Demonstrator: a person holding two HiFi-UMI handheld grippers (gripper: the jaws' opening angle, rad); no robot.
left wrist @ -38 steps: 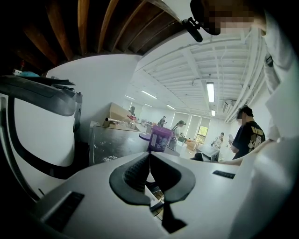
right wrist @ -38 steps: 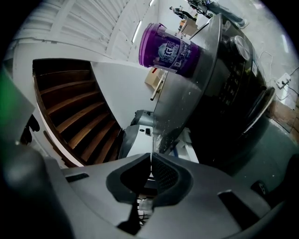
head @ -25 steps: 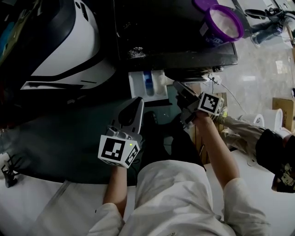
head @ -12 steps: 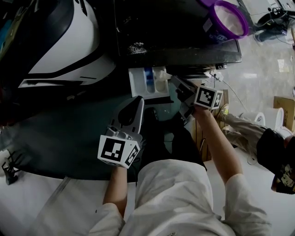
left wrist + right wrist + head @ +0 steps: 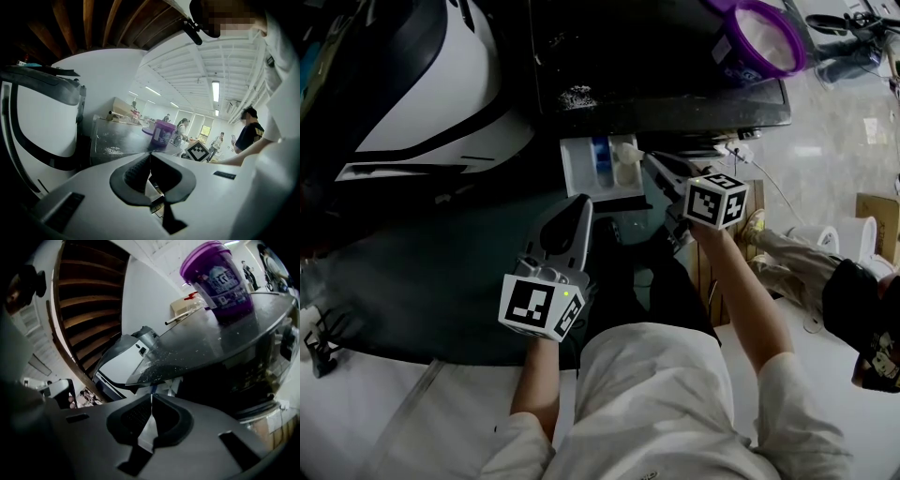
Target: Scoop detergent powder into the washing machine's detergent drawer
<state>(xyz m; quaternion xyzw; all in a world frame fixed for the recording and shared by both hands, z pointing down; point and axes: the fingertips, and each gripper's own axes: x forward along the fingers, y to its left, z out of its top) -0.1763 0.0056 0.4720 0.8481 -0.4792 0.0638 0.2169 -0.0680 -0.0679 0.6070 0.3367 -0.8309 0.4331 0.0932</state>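
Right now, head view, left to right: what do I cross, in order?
White washer housing → detergent drawer → right gripper, shut on the scoop → purple tub → bystander. The left gripper is left out because it overlaps the drawer.

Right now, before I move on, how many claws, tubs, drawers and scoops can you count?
Claws: 2, left claw and right claw
Purple tub: 1
Drawer: 1
Scoop: 1, apparently held in the right claw
Total: 5
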